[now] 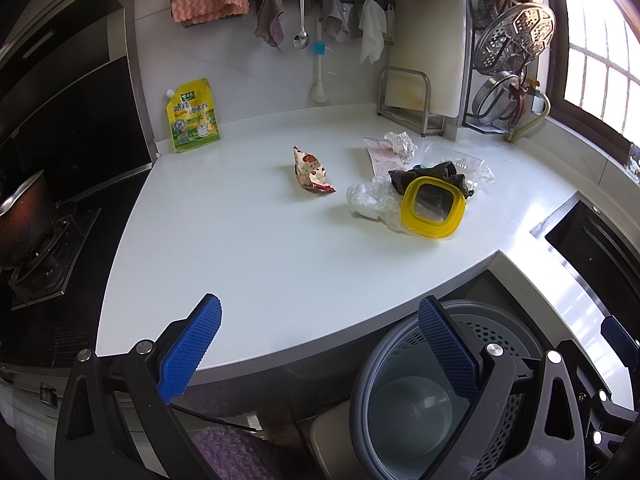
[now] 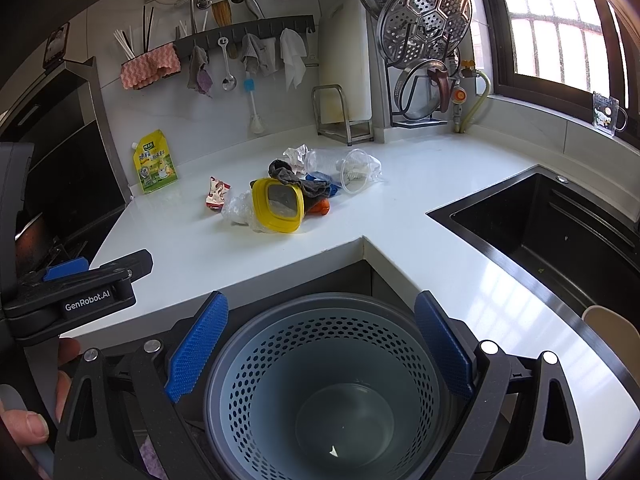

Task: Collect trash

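Trash lies in a heap on the white counter (image 1: 260, 260): a red and white snack wrapper (image 1: 311, 170), crumpled clear film (image 1: 370, 200), a yellow lid (image 1: 433, 207), a dark rag (image 1: 432, 174), crumpled white paper (image 1: 400, 145) and a clear plastic cup (image 2: 356, 170). Below the counter's front edge stands a grey perforated waste basket (image 2: 332, 384), almost bare inside. My left gripper (image 1: 320, 354) is open over the counter's edge. My right gripper (image 2: 320, 350) is open above the basket. Both hold nothing.
A yellow seasoning pouch (image 1: 193, 116) leans on the back wall. A stove with a dark pot (image 1: 24, 220) is at the left, a black sink (image 2: 552, 232) at the right. A rack of lids (image 2: 424, 40) and hanging cloths (image 1: 210, 0) line the wall. A hand (image 2: 32, 420) shows at lower left.
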Demonstrator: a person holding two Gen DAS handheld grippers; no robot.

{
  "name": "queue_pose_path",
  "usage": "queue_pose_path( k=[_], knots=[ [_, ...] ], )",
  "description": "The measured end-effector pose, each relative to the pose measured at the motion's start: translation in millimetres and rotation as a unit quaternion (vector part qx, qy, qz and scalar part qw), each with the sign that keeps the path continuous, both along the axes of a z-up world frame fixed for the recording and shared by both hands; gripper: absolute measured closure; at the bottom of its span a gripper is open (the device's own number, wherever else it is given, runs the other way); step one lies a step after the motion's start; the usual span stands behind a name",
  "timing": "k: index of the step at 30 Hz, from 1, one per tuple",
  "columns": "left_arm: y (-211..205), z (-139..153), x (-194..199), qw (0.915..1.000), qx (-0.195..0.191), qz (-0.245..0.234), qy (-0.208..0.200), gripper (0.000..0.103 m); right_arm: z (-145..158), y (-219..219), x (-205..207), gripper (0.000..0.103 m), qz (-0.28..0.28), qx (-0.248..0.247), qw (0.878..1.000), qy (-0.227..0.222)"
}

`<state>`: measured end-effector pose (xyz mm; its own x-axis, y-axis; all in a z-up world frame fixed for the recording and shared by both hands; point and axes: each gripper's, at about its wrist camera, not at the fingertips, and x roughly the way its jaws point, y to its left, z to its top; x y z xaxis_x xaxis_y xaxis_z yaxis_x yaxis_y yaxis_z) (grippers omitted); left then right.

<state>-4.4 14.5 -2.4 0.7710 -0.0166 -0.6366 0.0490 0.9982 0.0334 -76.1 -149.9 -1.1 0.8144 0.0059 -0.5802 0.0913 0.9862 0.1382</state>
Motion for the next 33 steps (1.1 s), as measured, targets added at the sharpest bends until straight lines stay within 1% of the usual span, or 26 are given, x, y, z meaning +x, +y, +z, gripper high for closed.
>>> queue_pose_path(
  k=[5, 10, 15, 19, 26, 30, 33],
  knots=[
    [1.5, -4.2, 2.0, 1.0, 0.004, 0.0, 0.002, 0.006, -3.1, 0.6, 3.7, 0.013, 0.0, -0.001, 1.0, 0.004],
    [6.8, -10.4, 9.9, 0.9998, 0.012, 0.012, 0.003, 0.006, -9.0, -1.5, 11.3, 0.013, -0.002, -0.002, 1.0, 0.013],
    [12.4, -17.9, 25.1, 0.9998, 0.004, 0.018, 0.012, 0.006, -14.6, -6.8, 28.6, 0.013, -0.001, 0.003, 1.0, 0.018],
    [16.3, -24.0, 39.9, 0.9996, 0.001, 0.021, 0.019, 0.006, -18.3, -7.5, 51.0, 0.013, 0.005, 0.004, 1.0, 0.022],
    [18.9, -32.8, 68.6, 0.9993, 0.005, 0.022, 0.03, 0.006, -27.3, -4.2, 102.6, 0.013, 0.015, 0.0, 0.999, 0.029],
    [18.1, -36.5, 77.1, 0.9993, 0.005, 0.018, 0.034, 0.006, -33.8, -5.1, 131.2, 0.013, 0.013, 0.007, 0.999, 0.032],
    [19.0, -40.7, 83.8, 0.9991, 0.001, 0.014, 0.041, 0.006, -40.7, -6.4, 153.1, 0.013, 0.011, 0.01, 0.999, 0.045]
  ],
)
